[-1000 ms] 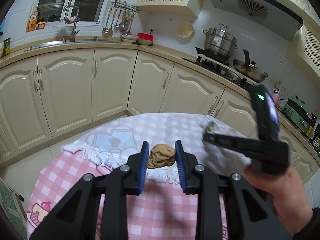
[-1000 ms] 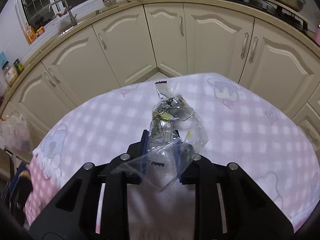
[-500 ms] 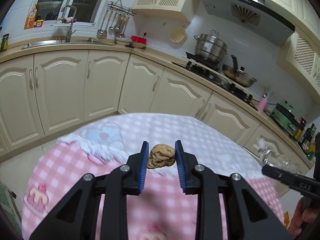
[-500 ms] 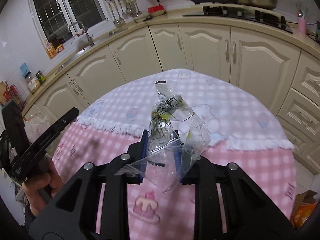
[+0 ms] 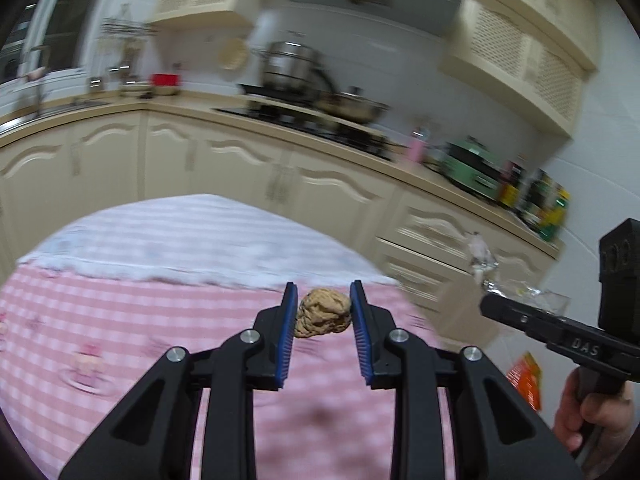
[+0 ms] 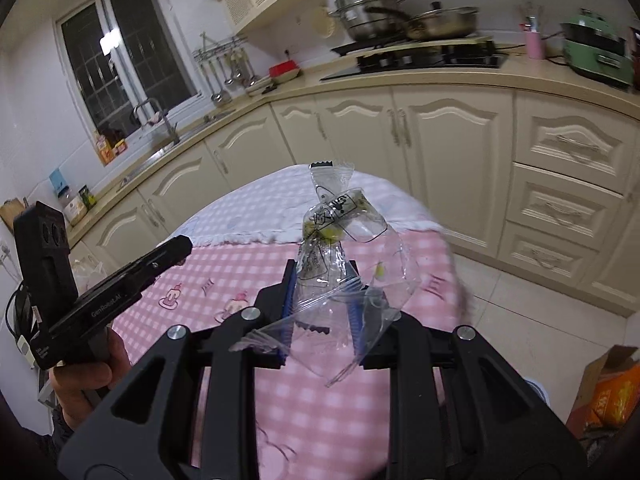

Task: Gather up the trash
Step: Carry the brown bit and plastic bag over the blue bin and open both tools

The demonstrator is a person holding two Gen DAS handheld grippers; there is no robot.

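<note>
My left gripper (image 5: 323, 312) is clamped on a crumpled brown wad (image 5: 323, 317), pinched at the fingertips above the pink checked table (image 5: 120, 320). My right gripper (image 6: 322, 304) grips a clear plastic wrapper (image 6: 340, 256), sticking up past the tips.

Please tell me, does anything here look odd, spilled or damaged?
Nothing spilled or damaged shows. Both grippers carry trash: the left gripper is shut on a crumpled brown paper ball, and the right gripper pinches an empty clear plastic wrapper, which hangs crumpled and lopsided. The left view is motion-blurred.
</note>
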